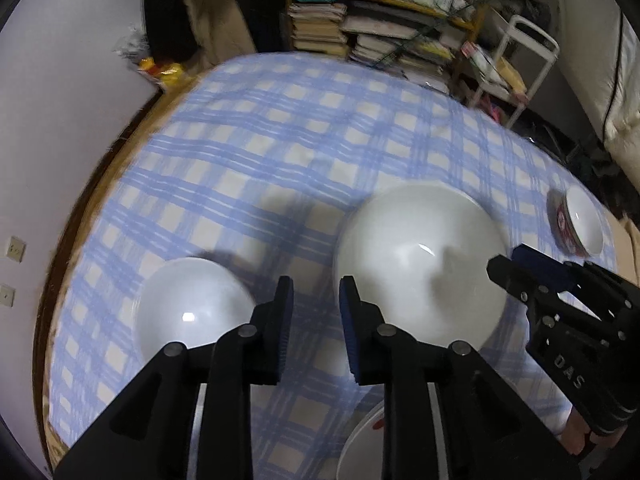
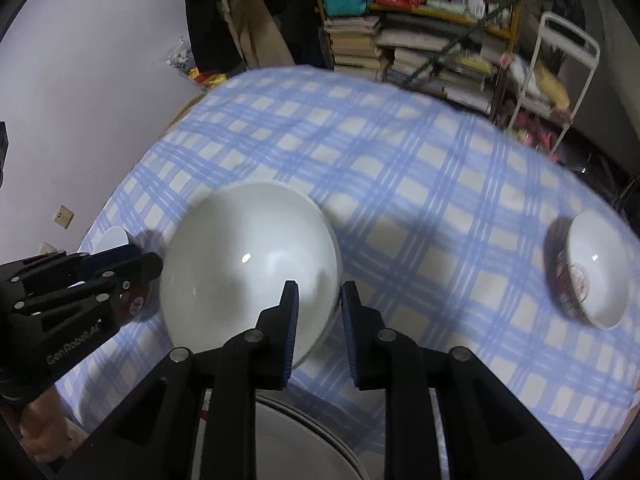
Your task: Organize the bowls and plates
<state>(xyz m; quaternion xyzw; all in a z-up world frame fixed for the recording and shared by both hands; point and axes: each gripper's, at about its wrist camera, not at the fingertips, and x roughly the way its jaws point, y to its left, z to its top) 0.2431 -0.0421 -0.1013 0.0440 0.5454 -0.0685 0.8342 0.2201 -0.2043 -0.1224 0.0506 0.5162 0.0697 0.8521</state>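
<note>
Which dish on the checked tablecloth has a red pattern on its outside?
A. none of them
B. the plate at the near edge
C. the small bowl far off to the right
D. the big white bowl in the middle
C: the small bowl at the right shows red markings on its outer wall, while the big white bowl in the middle is plain white.

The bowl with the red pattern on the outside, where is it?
The red-patterned bowl sits on the checked tablecloth near the table's right edge, apart from the big white bowl. It is far right in both views.
</note>
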